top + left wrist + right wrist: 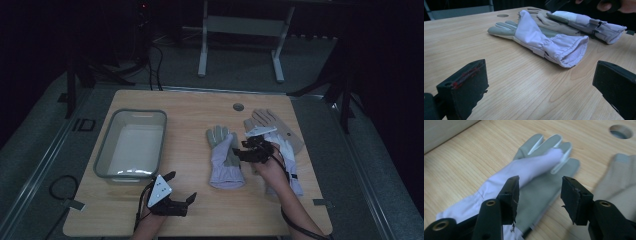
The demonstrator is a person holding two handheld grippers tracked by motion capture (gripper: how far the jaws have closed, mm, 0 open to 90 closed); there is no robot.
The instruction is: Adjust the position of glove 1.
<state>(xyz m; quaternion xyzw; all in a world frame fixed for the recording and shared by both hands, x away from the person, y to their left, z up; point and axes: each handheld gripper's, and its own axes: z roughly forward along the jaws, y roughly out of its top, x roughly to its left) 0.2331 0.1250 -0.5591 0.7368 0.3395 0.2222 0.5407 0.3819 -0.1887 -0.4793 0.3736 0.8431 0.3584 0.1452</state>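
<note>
A lavender-and-grey glove (pixel 225 157) lies flat in the middle of the wooden table (pixel 200 210), fingers pointing away from me, and appears in the left gripper view (pixel 541 40) and right gripper view (pixel 534 180). A second lavender glove (pixel 290 165) and a tan glove (pixel 280 127) lie to its right. My right gripper (pixel 243 148) is open, hovering over the middle glove's right side, its jaws straddling the grey palm. My left gripper (pixel 182 187) rests open near the front edge, left of the gloves, with nothing between its fingers.
A clear plastic bin (pixel 131 145) stands at the table's left, just beyond my left gripper. A round cable hole (pixel 238 107) sits near the far edge. Dark floor, cables and a metal frame (pixel 240 40) lie beyond the table.
</note>
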